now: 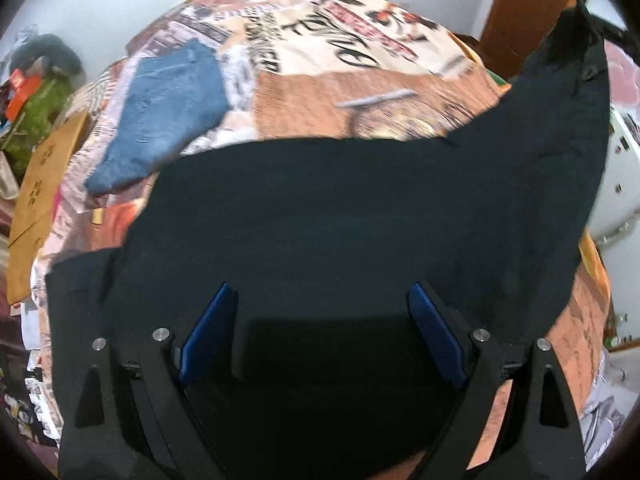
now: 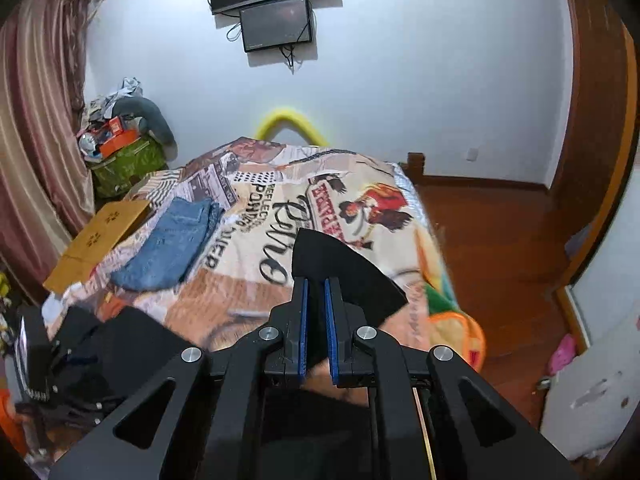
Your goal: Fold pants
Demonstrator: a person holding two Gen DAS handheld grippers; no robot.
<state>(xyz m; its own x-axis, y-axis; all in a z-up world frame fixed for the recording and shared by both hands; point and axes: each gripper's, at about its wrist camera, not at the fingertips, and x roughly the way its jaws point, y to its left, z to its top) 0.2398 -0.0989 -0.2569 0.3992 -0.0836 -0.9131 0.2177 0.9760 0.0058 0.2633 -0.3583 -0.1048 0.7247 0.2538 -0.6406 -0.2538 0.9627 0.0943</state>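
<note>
Black pants (image 1: 340, 216) lie spread over the near part of the patterned bedspread (image 1: 360, 92). One end rises to the upper right, held up by my right gripper (image 1: 588, 28). My left gripper (image 1: 320, 300) is open, its blue pads wide apart just above the black cloth. In the right wrist view my right gripper (image 2: 316, 280) is shut on a corner of the black pants (image 2: 340, 264), lifted above the bed. My left gripper (image 2: 44, 360) shows at the lower left over the black cloth.
Folded blue jeans (image 1: 164, 116) lie on the far left of the bed, also in the right wrist view (image 2: 176, 240). A brown cardboard piece (image 2: 100, 236) lies at the bed's left edge. Clutter (image 2: 120, 148) is piled by the curtain. Wooden floor (image 2: 500, 240) is on the right.
</note>
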